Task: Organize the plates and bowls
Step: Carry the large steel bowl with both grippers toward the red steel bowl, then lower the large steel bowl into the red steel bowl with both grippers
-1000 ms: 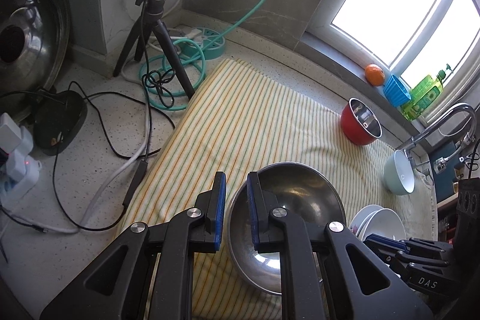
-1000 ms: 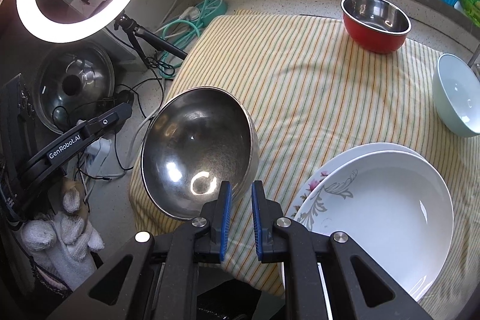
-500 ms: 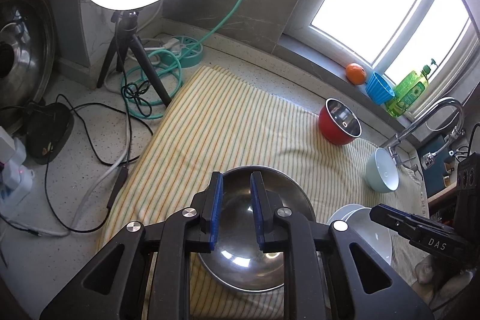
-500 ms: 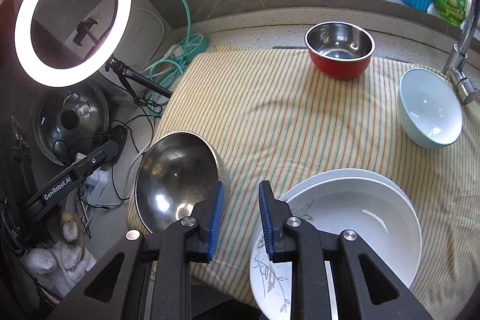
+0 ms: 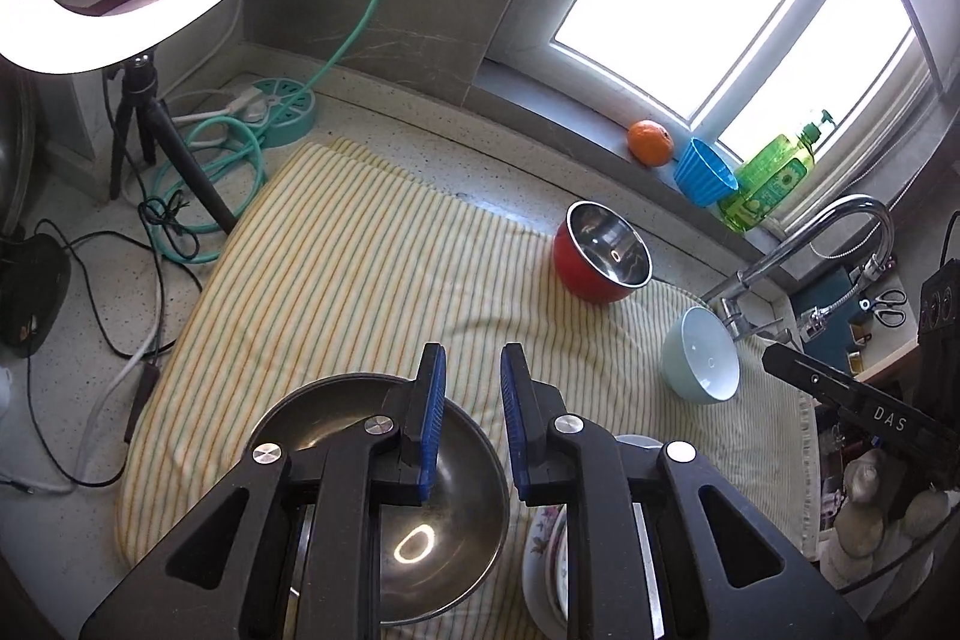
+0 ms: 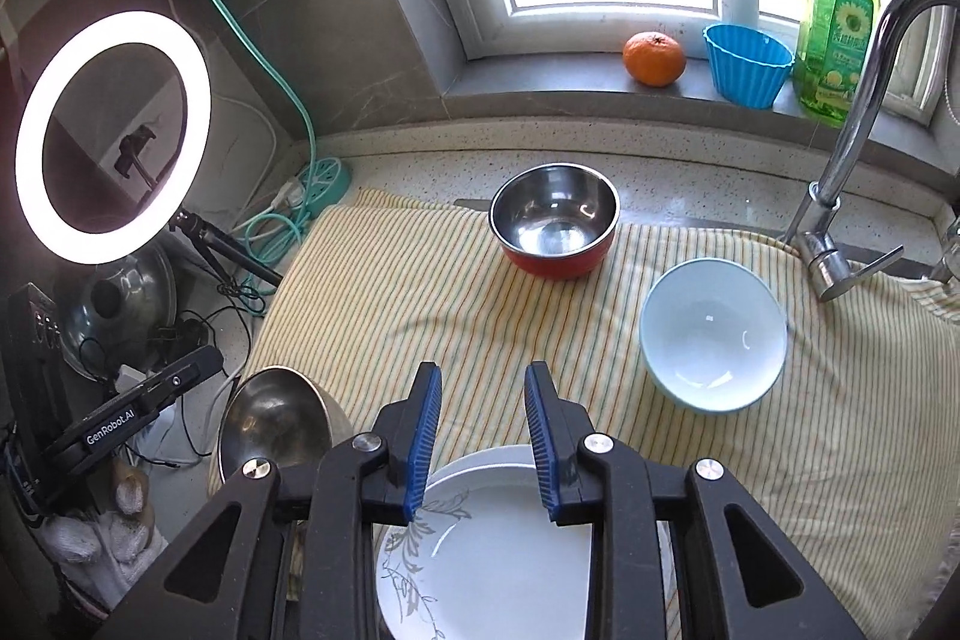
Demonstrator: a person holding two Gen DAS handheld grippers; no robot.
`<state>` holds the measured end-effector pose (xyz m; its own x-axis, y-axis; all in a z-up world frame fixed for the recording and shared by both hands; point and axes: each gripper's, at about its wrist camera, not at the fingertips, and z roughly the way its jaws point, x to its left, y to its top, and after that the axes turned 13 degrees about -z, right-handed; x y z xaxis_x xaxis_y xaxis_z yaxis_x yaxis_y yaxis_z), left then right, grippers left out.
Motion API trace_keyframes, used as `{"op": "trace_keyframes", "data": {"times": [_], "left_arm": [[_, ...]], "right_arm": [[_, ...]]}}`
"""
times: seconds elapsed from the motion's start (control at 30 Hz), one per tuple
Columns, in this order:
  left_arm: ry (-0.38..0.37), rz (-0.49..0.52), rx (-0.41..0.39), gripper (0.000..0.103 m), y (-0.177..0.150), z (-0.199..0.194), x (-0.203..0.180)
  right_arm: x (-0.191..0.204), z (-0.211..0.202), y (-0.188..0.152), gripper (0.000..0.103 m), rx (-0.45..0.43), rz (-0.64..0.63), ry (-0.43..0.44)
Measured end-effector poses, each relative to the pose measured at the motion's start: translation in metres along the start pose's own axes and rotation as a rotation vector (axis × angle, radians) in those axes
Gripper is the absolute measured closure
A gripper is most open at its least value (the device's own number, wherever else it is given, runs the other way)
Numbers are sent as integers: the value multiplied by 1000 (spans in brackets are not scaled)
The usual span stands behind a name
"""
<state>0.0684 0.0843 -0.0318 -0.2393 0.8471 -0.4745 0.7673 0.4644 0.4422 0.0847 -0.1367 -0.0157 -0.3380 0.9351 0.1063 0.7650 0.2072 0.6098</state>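
A large steel bowl (image 5: pixel 384 508) rests on the striped towel (image 5: pixel 336 280) at its near left corner; it also shows in the right wrist view (image 6: pixel 276 421). My left gripper (image 5: pixel 473 421) is open and empty above its right rim. My right gripper (image 6: pixel 482 436) is open and empty above stacked white floral plates (image 6: pixel 480 550), whose edge shows in the left wrist view (image 5: pixel 543 562). A red bowl with steel inside (image 6: pixel 555 226) (image 5: pixel 603 253) and a pale blue bowl (image 6: pixel 713 334) (image 5: pixel 701 361) stand farther back.
A faucet (image 6: pixel 852 148) rises at the right. An orange (image 6: pixel 654 58), blue cup (image 6: pixel 747 64) and green soap bottle (image 6: pixel 837 40) sit on the windowsill. A ring light on a tripod (image 6: pixel 111 136), cables, a teal hose (image 5: pixel 210 184) and a pot lid (image 6: pixel 114 304) crowd the left counter.
Both grippers have let go of the steel bowl, opened and drawn back and up. The bowl now rests on the towel, and more of the far counter and window shows.
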Motion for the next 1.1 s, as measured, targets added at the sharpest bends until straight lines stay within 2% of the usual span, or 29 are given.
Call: {"op": "trace_keyframes", "data": {"times": [0.33, 0.6, 0.93, 1.1], "left_arm": [[-53, -15, 41, 86, 15, 33, -45], [-47, -74, 82, 86, 29, 76, -60], [-29, -125, 149, 86, 40, 129, -73], [-23, -146, 177, 86, 48, 149, -76]], "right_arm": [[-44, 14, 47, 77, -14, 4, 22], [-80, 64, 72, 77, 63, 32, 57], [-115, 128, 87, 77, 173, 77, 75], [-127, 148, 93, 77, 199, 87, 72]]}}
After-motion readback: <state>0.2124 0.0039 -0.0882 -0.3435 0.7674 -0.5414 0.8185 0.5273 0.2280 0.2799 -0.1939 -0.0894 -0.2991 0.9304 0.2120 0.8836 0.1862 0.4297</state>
